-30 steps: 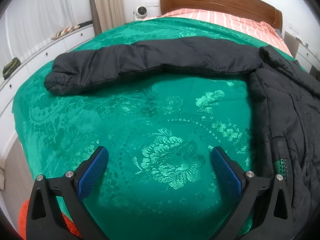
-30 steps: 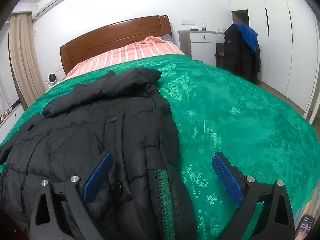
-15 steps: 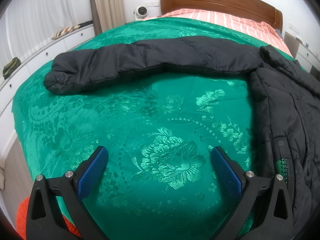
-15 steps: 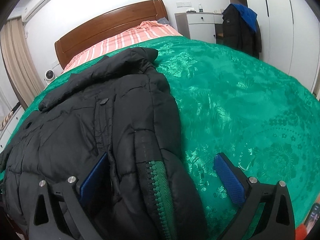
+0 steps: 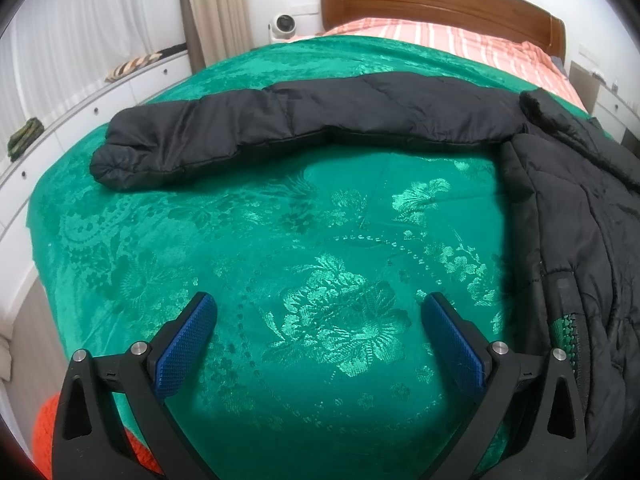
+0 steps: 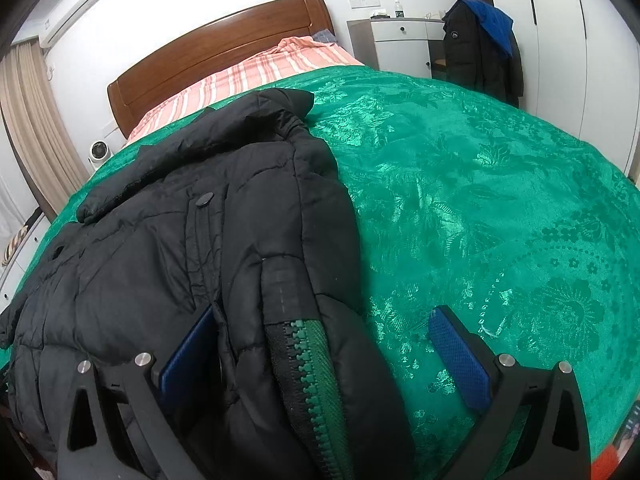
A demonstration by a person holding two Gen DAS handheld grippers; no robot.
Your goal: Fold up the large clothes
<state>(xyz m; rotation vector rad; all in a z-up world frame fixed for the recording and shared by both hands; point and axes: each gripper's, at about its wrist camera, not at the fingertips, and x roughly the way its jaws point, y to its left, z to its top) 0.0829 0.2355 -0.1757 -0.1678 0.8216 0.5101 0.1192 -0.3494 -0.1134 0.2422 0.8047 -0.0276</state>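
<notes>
A black puffer jacket (image 6: 168,248) with a green zipper (image 6: 316,384) lies on the green bedspread (image 6: 480,208). One long sleeve (image 5: 248,132) stretches out to the left across the bed in the left wrist view, where the jacket's body (image 5: 580,248) fills the right side. My left gripper (image 5: 320,316) is open over bare bedspread (image 5: 240,232), left of the jacket's hem. My right gripper (image 6: 324,320) is open around the jacket's front edge, its left pad (image 6: 192,356) partly buried in the fabric, its right pad (image 6: 460,356) over the bedspread.
A wooden headboard (image 6: 216,52) and striped pink sheet (image 6: 256,72) lie at the far end. A white dresser (image 6: 404,40) and a chair hung with dark and blue coats (image 6: 484,40) stand at right. White drawers (image 5: 80,108) run along the bed's left side.
My right gripper has moved forward and down onto the jacket's zipper edge, so the fabric now lies between its pads. The left gripper has hardly moved.
</notes>
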